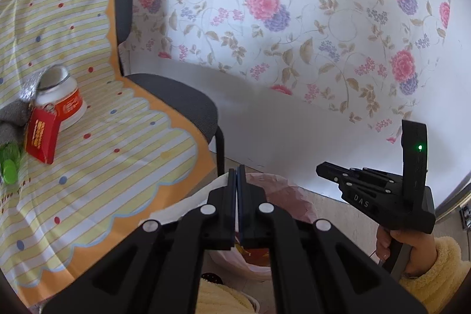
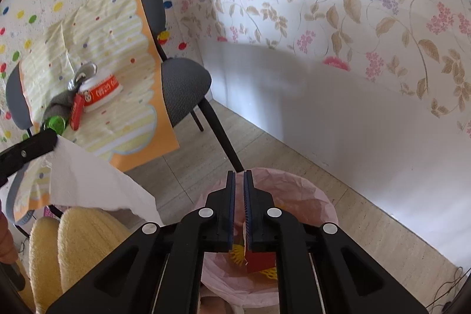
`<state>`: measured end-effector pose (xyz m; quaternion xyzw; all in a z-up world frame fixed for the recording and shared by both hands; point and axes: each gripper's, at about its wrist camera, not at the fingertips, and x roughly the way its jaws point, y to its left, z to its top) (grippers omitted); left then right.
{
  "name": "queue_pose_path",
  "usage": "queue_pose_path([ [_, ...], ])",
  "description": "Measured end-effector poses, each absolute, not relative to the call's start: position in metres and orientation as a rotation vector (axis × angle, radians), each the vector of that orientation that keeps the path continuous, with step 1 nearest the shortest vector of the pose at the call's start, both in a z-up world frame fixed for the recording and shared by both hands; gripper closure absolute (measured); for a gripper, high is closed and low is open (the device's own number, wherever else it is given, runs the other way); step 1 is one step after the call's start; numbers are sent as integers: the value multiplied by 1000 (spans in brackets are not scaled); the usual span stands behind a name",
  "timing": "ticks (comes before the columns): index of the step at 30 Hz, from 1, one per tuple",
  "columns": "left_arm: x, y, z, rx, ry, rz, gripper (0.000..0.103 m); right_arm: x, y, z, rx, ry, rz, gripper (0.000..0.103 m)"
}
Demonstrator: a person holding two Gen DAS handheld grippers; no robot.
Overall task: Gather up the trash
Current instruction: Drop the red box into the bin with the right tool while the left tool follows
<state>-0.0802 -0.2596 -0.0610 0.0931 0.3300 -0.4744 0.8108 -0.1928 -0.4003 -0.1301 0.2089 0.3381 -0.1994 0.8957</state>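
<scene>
My left gripper (image 1: 237,168) is shut on a white paper tissue (image 1: 188,205), which hangs to its left beside a bin lined with a pink bag (image 1: 288,196). In the right wrist view the same left gripper (image 2: 44,141) enters from the left with the tissue (image 2: 88,181) draped below it. My right gripper (image 2: 239,174) hovers over the bin (image 2: 309,196), its blue pads a narrow gap apart with nothing between them. Under it, inside the bin, lies a red carton (image 2: 259,261) among yellow scraps. From the side, the right gripper (image 1: 321,168) is held by a hand in a yellow sleeve.
A grey chair (image 1: 182,99) draped with a striped yellow cloth (image 1: 117,137) carries an instant noodle cup (image 1: 61,99), a red packet (image 1: 41,137), a green item (image 1: 8,167) and a grey rag (image 1: 11,116). Floral wall (image 1: 294,19) stands close behind the bin. Yellow fleece knees (image 2: 73,240) sit at lower left.
</scene>
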Motion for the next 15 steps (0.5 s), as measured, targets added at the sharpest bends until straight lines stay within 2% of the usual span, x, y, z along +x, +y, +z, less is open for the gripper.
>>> queue_pose_path([
  [9,-101,-312,-19,242,631,-1158,103,-217,-420,-88,423,596,-471,95],
  [15,-114,-342,-57,293,717,-1221,103,-236,-436,-85,418,584,-519,94],
])
